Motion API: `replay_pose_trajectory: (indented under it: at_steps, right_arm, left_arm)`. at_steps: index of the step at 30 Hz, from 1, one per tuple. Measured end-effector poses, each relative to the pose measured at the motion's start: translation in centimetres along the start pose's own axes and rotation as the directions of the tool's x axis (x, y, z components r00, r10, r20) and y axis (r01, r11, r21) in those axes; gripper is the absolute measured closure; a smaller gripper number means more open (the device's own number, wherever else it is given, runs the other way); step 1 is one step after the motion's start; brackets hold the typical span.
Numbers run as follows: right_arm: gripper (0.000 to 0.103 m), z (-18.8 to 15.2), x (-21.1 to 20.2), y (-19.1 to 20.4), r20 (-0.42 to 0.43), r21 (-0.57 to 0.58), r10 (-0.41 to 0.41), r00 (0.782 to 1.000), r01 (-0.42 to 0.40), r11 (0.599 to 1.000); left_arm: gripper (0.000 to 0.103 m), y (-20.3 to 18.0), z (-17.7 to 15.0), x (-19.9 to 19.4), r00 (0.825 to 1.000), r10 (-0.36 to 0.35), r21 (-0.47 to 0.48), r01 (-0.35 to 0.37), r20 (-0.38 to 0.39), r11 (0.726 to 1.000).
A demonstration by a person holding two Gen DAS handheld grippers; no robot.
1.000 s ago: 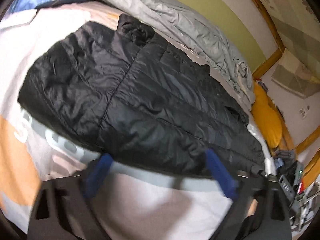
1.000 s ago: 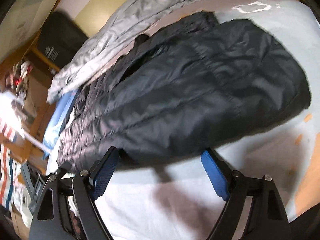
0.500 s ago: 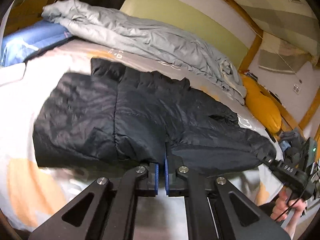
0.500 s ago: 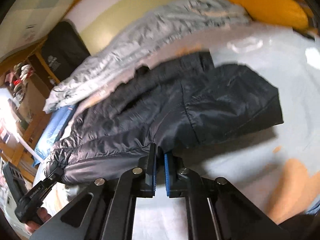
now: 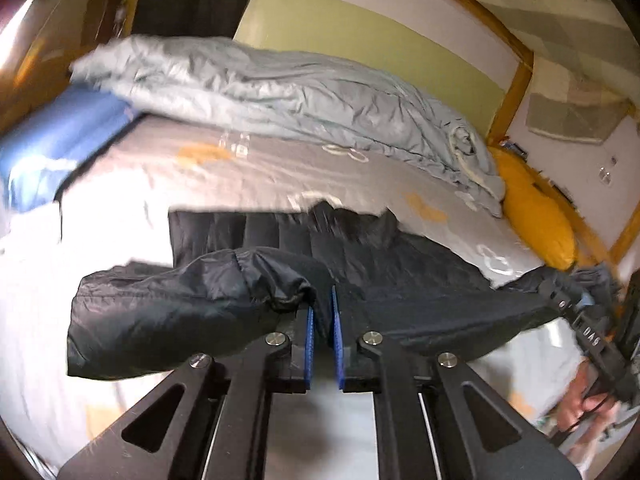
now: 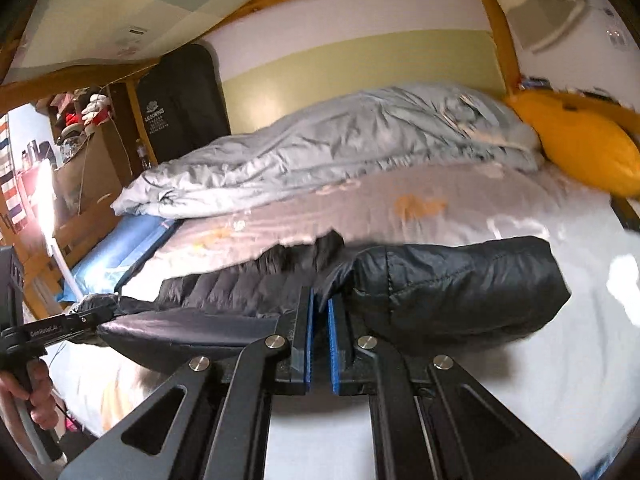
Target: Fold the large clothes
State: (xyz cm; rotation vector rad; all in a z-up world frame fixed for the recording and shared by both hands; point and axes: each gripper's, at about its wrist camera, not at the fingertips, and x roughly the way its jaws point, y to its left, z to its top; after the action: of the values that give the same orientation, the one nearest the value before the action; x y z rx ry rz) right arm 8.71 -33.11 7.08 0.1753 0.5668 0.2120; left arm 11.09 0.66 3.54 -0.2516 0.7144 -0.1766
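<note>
On the bed (image 5: pixel 248 172), a black puffer jacket (image 5: pixel 400 276) hangs lifted by its near hem, which is stretched between two grippers. At six o'clock in the left wrist view, the left gripper (image 5: pixel 322 316) is clamped narrow on the hem, a loose fold bulging toward nine o'clock. The right gripper (image 6: pixel 319 316) pinches the same hem, a puffy section sagging toward three o'clock. Beyond, at twelve o'clock, lies a rumpled grey duvet (image 6: pixel 340 148), with a yellow pillow (image 6: pixel 580 144) at two o'clock.

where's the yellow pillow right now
The yellow pillow sits at the far right corner of the bed in both wrist views, against the wooden frame, just past the end of the crumpled grey duvet.
</note>
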Motion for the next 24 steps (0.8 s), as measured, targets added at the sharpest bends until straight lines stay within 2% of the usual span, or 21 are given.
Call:
replay_pose_trajectory:
  at_steps: [4, 7, 12, 15, 17, 19, 20, 21, 22, 23, 24]
  right_arm:
    - [0.096, 2.6, 5.0, 0.1, -0.015, -0.017, -0.057, 0.998, 0.057, 0.998]
    - [0.096, 3.5, 8.6, -0.6, -0.012, -0.019, -0.057, 0.998, 0.056, 0.998]
    - [0.096, 3.0, 13.3, -1.2, -0.002, -0.084, -0.070, 0.998, 0.069, 0.994]
    - [0.096, 2.4, 15.5, -1.8, -0.033, -0.085, -0.075, 0.997, 0.072, 0.994]
    - [0.096, 2.0, 16.3, -2.5, -0.041, -0.082, -0.076, 0.996, 0.073, 0.994]
    - [0.095, 1.9, 16.6, -3.0, -0.045, -0.077, -0.076, 0.996, 0.072, 0.994]
    - [0.089, 1.8, 16.6, -3.1, -0.046, -0.072, -0.071, 0.996, 0.067, 0.995]
    - [0.075, 1.9, 16.4, -3.3, -0.039, -0.061, -0.078, 0.996, 0.076, 0.995]
    - [0.064, 1.9, 16.2, -3.5, -0.030, -0.054, -0.086, 0.996, 0.084, 0.995]
    - [0.027, 2.0, 15.9, -3.7, -0.018, -0.043, -0.099, 0.995, 0.098, 0.994]
    - [0.002, 2.0, 15.1, -3.9, 0.013, -0.028, -0.122, 0.992, 0.122, 0.992]
  left_arm:
    - [0.095, 0.0, 2.6, 4.1, 1.000, 0.006, 0.029, -0.007, 0.021, 1.000]
    - [0.095, 0.5, 3.4, 6.6, 0.999, -0.002, 0.032, 0.001, 0.034, 0.999]
    - [0.095, 0.9, 3.6, 10.2, 0.998, -0.023, 0.089, 0.018, 0.053, 0.996]
    - [0.092, 0.9, 3.4, 11.9, 0.997, -0.023, 0.131, 0.012, 0.077, 0.991]
    - [0.089, 1.3, 3.1, 12.6, 0.996, -0.042, 0.148, 0.030, 0.084, 0.989]
    - [0.077, 1.5, 2.7, 12.8, 0.995, -0.035, 0.161, 0.020, 0.090, 0.987]
    - [0.071, 1.6, 2.6, 12.6, 0.995, -0.019, 0.171, 0.002, 0.098, 0.985]
    - [0.056, 1.6, 2.5, 12.3, 0.993, -0.003, 0.180, -0.017, 0.114, 0.984]
    - [0.033, 1.5, 2.5, 11.7, 0.991, 0.004, 0.186, -0.030, 0.135, 0.982]
    - [0.019, 1.6, 2.5, 11.0, 0.986, 0.020, 0.185, -0.050, 0.163, 0.982]
    - [0.003, 1.7, 2.4, 10.0, 0.978, 0.034, 0.178, -0.072, 0.208, 0.981]
